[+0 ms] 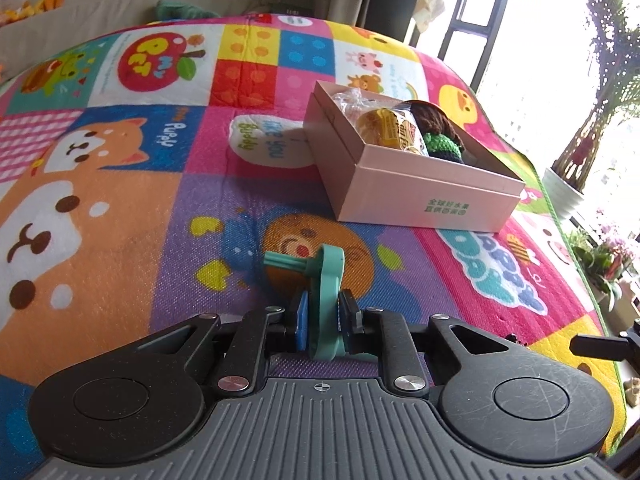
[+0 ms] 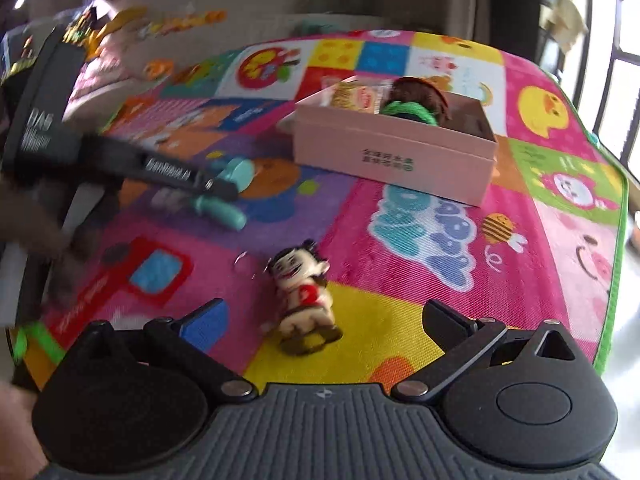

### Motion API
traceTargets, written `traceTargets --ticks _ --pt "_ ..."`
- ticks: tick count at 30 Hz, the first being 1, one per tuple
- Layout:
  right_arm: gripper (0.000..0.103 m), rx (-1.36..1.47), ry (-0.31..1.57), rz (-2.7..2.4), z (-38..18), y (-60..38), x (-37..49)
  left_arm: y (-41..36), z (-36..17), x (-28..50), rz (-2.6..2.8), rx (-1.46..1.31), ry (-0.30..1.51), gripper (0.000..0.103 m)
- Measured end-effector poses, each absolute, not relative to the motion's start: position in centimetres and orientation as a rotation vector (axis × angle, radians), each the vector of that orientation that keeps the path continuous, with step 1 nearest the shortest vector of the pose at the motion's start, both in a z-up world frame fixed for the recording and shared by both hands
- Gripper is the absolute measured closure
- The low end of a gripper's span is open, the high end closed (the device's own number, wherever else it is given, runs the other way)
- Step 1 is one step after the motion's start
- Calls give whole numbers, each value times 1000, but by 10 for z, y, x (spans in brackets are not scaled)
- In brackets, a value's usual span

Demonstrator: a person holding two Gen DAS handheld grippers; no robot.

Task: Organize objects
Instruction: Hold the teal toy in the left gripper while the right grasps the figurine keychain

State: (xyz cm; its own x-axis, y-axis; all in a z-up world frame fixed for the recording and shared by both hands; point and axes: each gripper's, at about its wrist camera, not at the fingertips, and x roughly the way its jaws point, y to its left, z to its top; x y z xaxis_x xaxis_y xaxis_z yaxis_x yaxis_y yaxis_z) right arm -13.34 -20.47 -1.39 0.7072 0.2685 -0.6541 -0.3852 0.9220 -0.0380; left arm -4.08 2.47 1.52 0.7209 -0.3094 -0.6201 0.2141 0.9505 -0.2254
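My left gripper [image 1: 323, 312] is shut on a teal plastic toy [image 1: 326, 280] and holds it just above the play mat; the toy also shows in the right wrist view [image 2: 224, 196] under the left gripper's black arm [image 2: 120, 160]. A pink cardboard box [image 1: 420, 196] lies ahead to the right, holding snack packets [image 1: 396, 128] and a brown and green knitted item [image 1: 440, 132]. My right gripper [image 2: 324, 316] is open, its fingers on either side of a small doll figure [image 2: 304, 296] that lies on the mat. The box also shows in the right wrist view [image 2: 392, 160].
The colourful play mat [image 1: 120, 200] covers the floor. A white plant pot [image 1: 564, 196] and flowers [image 1: 608, 256] stand past the mat's right edge by a window. A sofa [image 1: 80, 12] runs along the far side.
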Motion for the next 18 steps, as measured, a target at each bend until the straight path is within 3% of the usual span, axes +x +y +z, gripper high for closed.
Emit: traceTargets --ticks 9,18 --pt "0 -351 632 80 -15 -223 -127 26 14 -42 -303 -133 699 83" --pt "0 -102 701 253 -13 -213 -117 28 15 -47 -343 -107 713 84"
